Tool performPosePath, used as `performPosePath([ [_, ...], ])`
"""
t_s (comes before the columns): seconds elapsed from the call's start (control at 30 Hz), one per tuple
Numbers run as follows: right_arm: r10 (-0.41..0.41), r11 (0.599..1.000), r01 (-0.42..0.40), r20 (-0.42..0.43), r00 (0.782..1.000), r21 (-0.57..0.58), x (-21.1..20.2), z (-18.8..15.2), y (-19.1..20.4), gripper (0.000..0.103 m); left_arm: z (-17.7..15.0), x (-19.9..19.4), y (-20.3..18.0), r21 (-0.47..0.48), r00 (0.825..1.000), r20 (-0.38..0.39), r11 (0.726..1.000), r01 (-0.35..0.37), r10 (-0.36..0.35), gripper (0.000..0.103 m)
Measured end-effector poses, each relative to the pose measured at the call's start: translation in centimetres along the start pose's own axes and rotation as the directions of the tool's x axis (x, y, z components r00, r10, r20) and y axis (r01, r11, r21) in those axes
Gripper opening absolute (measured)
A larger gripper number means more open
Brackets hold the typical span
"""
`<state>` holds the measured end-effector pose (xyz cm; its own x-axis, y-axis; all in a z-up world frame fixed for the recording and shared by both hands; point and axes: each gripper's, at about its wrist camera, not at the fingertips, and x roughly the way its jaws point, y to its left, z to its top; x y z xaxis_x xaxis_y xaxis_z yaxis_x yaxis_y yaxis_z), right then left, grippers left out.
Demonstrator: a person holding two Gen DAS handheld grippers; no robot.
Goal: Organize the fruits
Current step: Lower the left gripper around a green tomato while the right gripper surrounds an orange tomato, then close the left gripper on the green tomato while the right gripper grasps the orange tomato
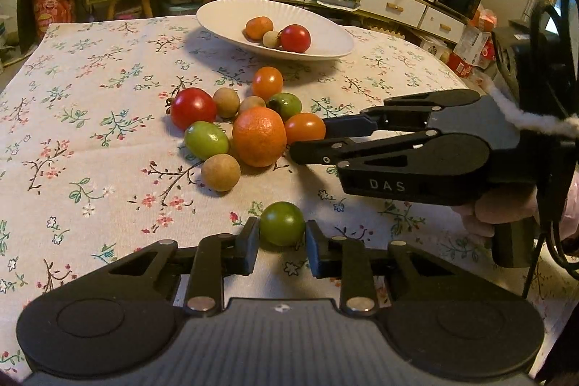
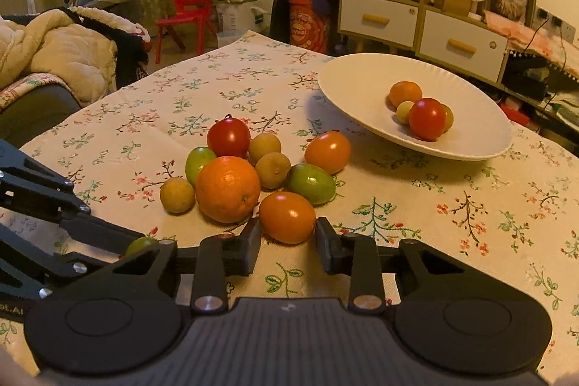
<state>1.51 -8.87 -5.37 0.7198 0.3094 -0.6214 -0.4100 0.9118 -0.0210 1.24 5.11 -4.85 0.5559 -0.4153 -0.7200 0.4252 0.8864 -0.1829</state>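
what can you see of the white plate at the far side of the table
The white plate is a wide, shallow oval dish with fine ribbing toward its rim, matte and ceramic-looking. It sits level on the floral tablecloth, beyond the loose pile of fruit, its raised edge casting a shadow. Inside, clustered together, lie an orange fruit, a red tomato, and a small pale round fruit; another orange one shows partly behind the tomato. Neither gripper touches it.

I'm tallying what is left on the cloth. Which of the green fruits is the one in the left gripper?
The lone green tomato, apart from the pile, sits between the left gripper pads; the other two green ones lie beside the big orange.
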Motion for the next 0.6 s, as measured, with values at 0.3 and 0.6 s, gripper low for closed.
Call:
performPosePath([
  [0.3,0.005,1.000,-0.004,-0.009,1.000,0.031,-0.7,-0.2,-0.4,0.029,0.4,0.0,0.4,-0.031,1.000,-0.001,0.999,-0.007,0.007,0.018],
  [0.6,0.015,0.996,-0.013,-0.025,1.000,0.083,-1.8,-0.3,-0.8,0.029,1.1,-0.3,0.3,-0.042,1.000,0.017,0.999,0.001,0.000,0.018],
])
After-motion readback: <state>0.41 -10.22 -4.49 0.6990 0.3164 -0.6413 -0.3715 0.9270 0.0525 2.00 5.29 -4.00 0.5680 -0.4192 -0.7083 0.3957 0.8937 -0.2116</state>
